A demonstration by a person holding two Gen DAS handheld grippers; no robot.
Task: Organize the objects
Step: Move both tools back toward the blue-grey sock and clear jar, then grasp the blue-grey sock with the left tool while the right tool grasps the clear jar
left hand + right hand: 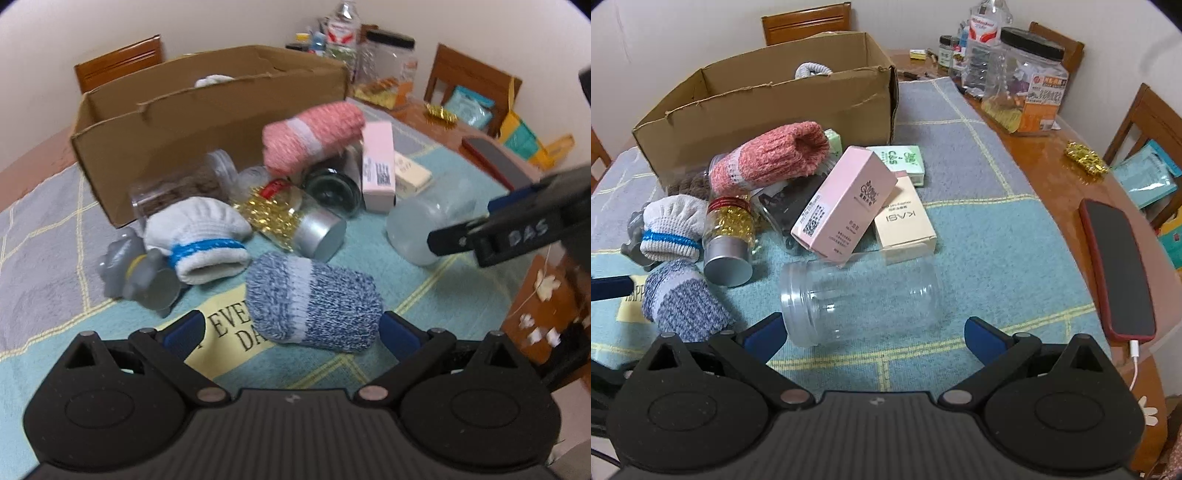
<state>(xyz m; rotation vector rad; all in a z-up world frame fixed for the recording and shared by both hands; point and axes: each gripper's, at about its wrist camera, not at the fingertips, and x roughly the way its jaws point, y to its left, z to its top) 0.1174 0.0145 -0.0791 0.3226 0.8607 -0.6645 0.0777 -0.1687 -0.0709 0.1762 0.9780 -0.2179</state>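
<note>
A blue knitted sock roll [314, 301] lies on the mat between the open fingers of my left gripper [291, 330]; it also shows in the right wrist view [683, 301]. An empty clear jar [860, 299] lies on its side between the open fingers of my right gripper [873, 334]. Behind lie a white sock with a blue band [203, 236], a gold-filled jar [295, 221], a pink sock [314, 136], a pink box [846, 201] and a cream box [905, 225]. An open cardboard box [768, 99] stands at the back.
A grey toy [133, 271] lies at the left. A red-cased phone [1115, 269] on a cable lies at the table's right edge. Large plastic jars and bottles [1023, 74] stand at the back right. Wooden chairs surround the table.
</note>
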